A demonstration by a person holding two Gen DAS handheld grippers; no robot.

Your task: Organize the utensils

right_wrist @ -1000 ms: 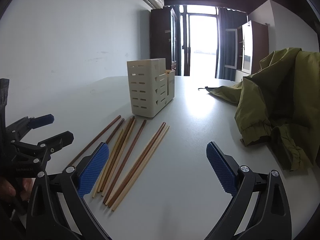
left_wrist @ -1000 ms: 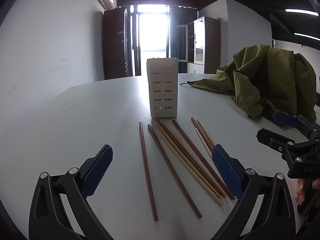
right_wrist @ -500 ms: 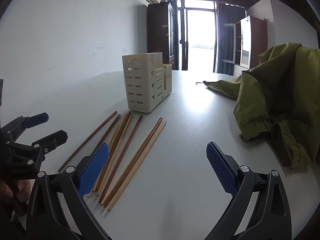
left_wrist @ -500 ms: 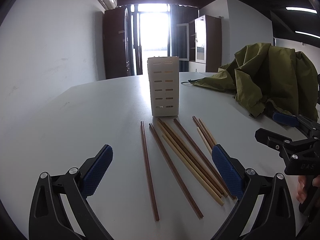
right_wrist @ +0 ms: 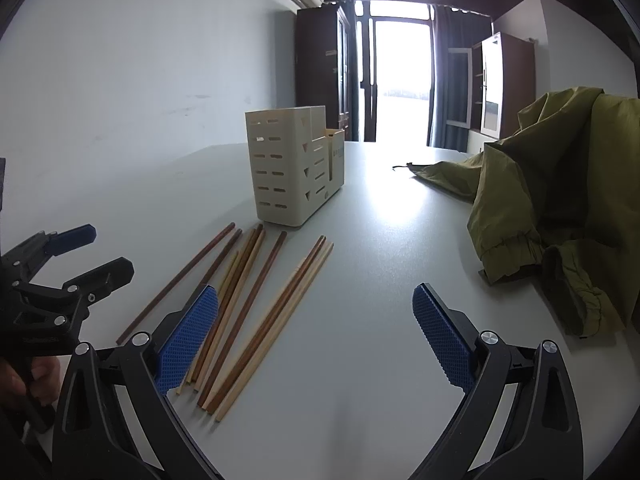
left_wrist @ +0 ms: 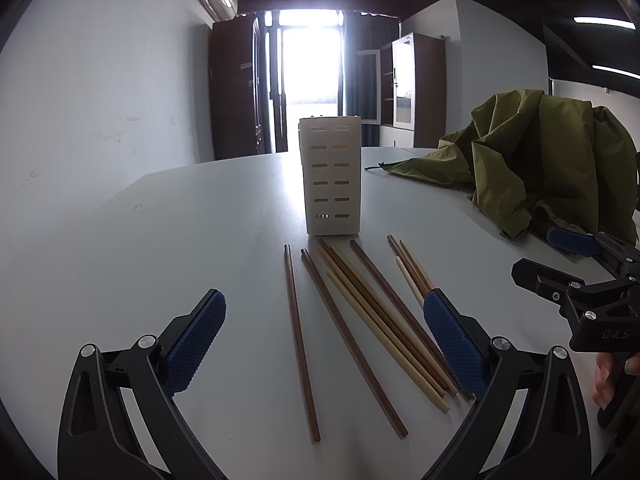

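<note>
Several wooden chopsticks, dark brown and pale, lie fanned on the white table in front of a cream slotted utensil holder. My left gripper hovers open just above the chopsticks' near ends, nothing between its blue pads. My right gripper is also open, low over the table right of the chopsticks, its left pad over their near ends. Each gripper shows in the other's view: the right gripper at the right edge, the left gripper at the left edge.
An olive-green jacket is heaped on the table's right side. A person's fingers hold the right gripper's handle. White wall at left; dark cabinets and a bright doorway stand beyond the table's far end.
Both grippers have crept forward toward the holder and chopsticks, which look slightly larger and nearer. Both stay open; nothing on the table has moved.
</note>
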